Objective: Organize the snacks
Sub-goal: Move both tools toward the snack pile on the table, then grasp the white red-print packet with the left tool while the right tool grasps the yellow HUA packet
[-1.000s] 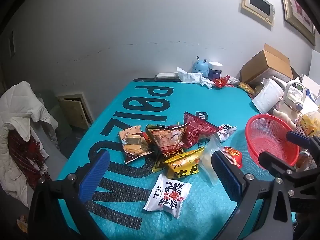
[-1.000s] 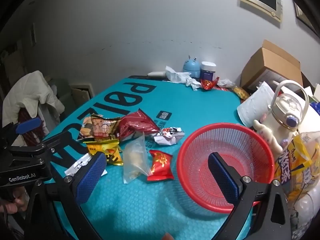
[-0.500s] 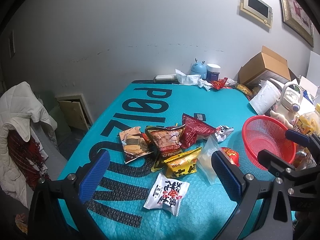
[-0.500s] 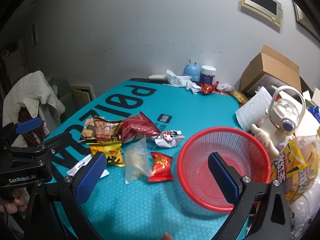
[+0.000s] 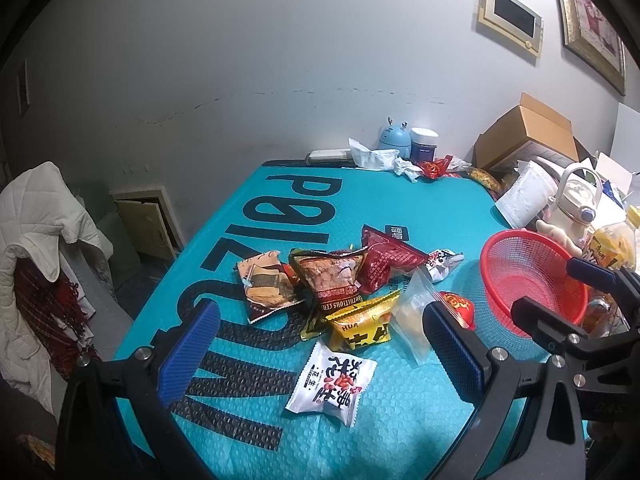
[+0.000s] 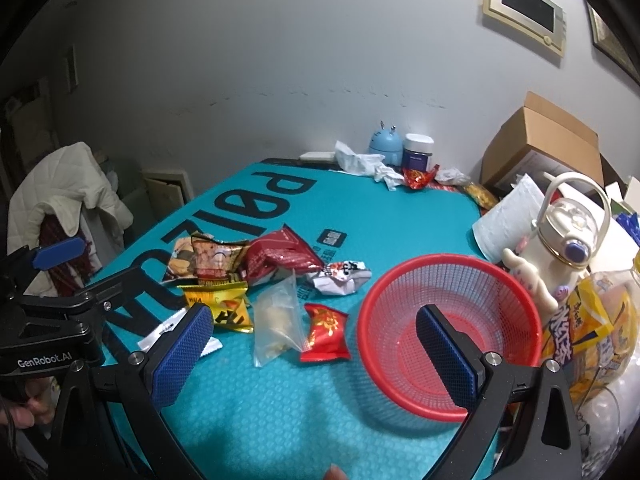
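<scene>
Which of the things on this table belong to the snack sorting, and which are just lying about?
Job: red basket, empty; white peanut packet; yellow packet; clear zip bag; small red packet; dark red bag; both open grippers, left, right.

Lying about: cardboard box; white kettle; blue gadget; crumpled tissues.

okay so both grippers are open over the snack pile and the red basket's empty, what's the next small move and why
Probably lower the right gripper onto the small red packet and close on it. That packet lies loose on the teal mat, apart from the pile and closest to the red basket, which holds nothing yet. Both grippers are open and empty, so a short carry to the right would start the sorting.
</scene>
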Motion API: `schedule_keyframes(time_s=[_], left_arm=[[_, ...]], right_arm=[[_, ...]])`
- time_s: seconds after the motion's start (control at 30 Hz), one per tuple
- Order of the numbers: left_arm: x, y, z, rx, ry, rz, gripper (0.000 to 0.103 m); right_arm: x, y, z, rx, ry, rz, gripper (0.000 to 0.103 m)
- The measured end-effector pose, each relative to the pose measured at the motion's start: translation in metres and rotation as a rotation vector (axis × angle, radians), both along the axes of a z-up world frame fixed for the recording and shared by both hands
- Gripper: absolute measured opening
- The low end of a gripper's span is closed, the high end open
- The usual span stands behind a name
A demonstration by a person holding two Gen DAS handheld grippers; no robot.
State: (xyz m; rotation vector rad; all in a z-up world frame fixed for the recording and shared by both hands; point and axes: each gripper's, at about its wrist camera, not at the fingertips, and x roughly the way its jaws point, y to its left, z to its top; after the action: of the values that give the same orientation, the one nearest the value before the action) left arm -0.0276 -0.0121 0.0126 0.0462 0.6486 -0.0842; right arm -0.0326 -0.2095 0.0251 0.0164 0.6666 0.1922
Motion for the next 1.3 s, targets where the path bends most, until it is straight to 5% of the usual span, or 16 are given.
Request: schedule_keyframes(time_s=[0.3, 0.53, 1.13, 1.3], left_arm=[[-0.005, 0.003, -0.003, -0.011, -0.002, 0.002, 0.103], [-0.006, 0.011, -0.012, -0.035, 0.018, -0.013, 0.103], [0.011, 0.02, -0.059, -0.059, 0.162, -0.075, 0.102], [0.019, 0.02, -0.077, -0.078, 0.23, -0.104, 0.092]], right_arm=[[0.002, 0.003, -0.007, -0.013, 0.034, 0.015, 0.103], [0.0, 0.005, -0.015, 0.083, 0.041, 0.055, 0.102], [0.003, 0.023, -0.05, 0.044, 0.086, 0.157, 0.095], [0.005, 0.024, -0.057, 0.032, 0.103, 0.17, 0.095]])
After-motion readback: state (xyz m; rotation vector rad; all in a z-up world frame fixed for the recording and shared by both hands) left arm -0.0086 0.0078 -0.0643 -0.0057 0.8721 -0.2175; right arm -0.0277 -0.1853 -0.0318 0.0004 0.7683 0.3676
